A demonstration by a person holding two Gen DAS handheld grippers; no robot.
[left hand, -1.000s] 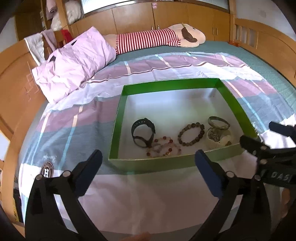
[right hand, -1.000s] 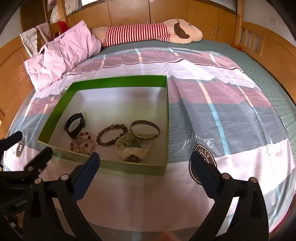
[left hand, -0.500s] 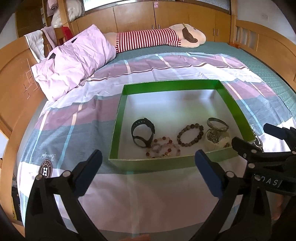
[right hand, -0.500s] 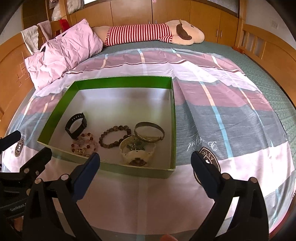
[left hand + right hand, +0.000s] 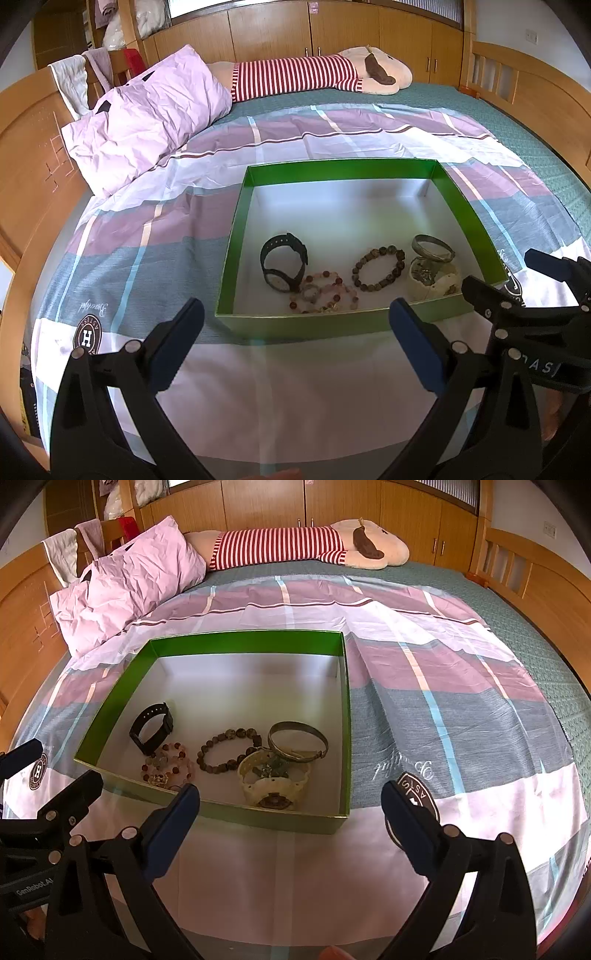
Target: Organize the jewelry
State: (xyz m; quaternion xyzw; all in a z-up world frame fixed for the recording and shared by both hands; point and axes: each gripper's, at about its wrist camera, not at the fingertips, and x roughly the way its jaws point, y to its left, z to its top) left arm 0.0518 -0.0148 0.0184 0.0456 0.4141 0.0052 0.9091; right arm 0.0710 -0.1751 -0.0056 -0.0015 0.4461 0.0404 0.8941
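Closing in on green box [image 5: 341, 716] on bed [image 5: 461, 709] versus a second ago; jewelry — watch [image 5: 152, 728], bracelets [image 5: 225, 753], bangle [image 5: 297, 741] — lying inside. Left gripper [image 5: 291, 347], right gripper [image 5: 290, 825]: jaws apart, holding nothing. Stage of sorting not settling.

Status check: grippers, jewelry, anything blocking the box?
Left gripper and right gripper open, empty, short of green box. Jewelry bunched at its near end; silver bangle leans on cream watch. Approach clear.

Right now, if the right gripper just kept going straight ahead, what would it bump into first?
Probably the near wall of the green box, just ahead of the open right gripper. If it cleared that wall, the cream bracelet comes next; depth is hard to judge.
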